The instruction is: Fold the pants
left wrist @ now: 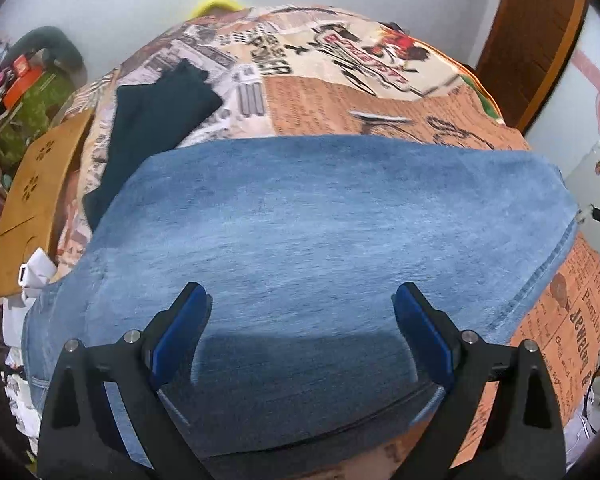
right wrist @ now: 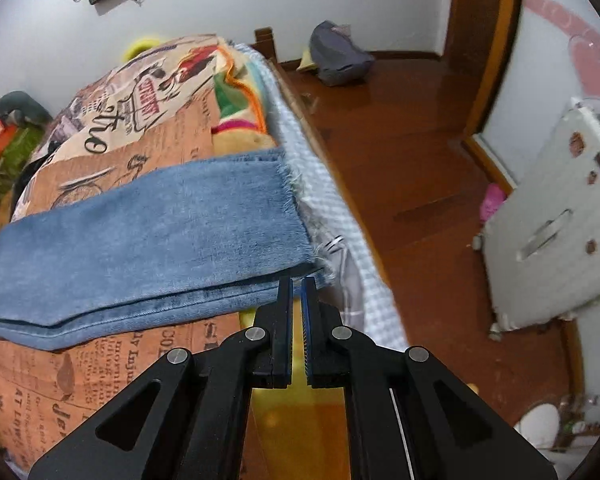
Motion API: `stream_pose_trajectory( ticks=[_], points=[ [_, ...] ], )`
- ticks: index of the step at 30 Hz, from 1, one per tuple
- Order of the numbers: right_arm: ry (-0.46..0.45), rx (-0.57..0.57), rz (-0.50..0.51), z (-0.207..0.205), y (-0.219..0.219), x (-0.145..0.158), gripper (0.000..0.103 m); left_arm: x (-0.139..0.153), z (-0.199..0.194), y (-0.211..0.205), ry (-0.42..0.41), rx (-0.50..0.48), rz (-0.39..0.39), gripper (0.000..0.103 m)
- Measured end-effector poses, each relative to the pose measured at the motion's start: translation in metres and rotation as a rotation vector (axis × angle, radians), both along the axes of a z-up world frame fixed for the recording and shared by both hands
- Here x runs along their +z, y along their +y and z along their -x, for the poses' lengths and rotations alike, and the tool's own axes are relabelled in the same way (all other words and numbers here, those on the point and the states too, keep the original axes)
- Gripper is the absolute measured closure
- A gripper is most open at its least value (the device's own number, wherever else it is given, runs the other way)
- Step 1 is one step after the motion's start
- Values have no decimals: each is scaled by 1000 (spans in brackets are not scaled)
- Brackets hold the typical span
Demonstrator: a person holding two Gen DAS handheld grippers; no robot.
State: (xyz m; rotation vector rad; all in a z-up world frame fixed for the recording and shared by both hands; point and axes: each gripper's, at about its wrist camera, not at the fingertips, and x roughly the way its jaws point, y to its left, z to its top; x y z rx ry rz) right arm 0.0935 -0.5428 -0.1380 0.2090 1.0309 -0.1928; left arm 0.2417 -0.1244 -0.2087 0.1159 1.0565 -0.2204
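Blue denim pants point(left wrist: 320, 240) lie folded lengthwise on the printed bedspread point(left wrist: 340, 100). My left gripper point(left wrist: 302, 300) is open, its blue-padded fingers spread wide just above the wide part of the pants, holding nothing. In the right wrist view the stacked legs point(right wrist: 140, 240) run to frayed hems point(right wrist: 296, 216) near the bed's right edge. My right gripper point(right wrist: 297, 284) is shut, its jaws nearly touching, at the near edge of the hem end; no cloth shows between them.
A dark garment point(left wrist: 156, 120) lies on the bed left of the pants. A wooden board point(left wrist: 36, 200) and clutter sit at the left. Right of the bed are a wooden floor point(right wrist: 420, 200), a grey bag point(right wrist: 340, 60) and a white appliance point(right wrist: 560, 220).
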Motion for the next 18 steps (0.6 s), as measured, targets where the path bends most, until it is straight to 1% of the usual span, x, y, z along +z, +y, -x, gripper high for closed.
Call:
stream_pose_trajectory(
  ticks=[2, 4, 6, 7, 10, 12, 14, 18],
  points=[
    [-48, 21, 3, -1, 9, 18, 93, 9, 2, 14, -30, 22, 17, 7],
    [-103, 67, 5, -6, 27, 38, 82, 22, 3, 33, -66, 61, 36, 7],
    [-148, 121, 8, -14, 49, 53, 75, 35, 5, 55, -100, 101, 52, 7],
    [-178, 165, 11, -21, 67, 62, 73, 40, 5, 65, -114, 120, 56, 7],
    [-247, 276, 4, -39, 112, 80, 67, 62, 9, 114, -175, 213, 58, 7],
    [-288, 355, -25, -52, 146, 88, 64, 70, 12, 143, -199, 266, 48, 7],
    [-309, 444, -78, -69, 185, 92, 63, 76, 15, 180, -211, 332, 37, 6],
    [-287, 601, -153, -101, 257, 84, 63, 71, 17, 254, -185, 463, 52, 6]
  ],
)
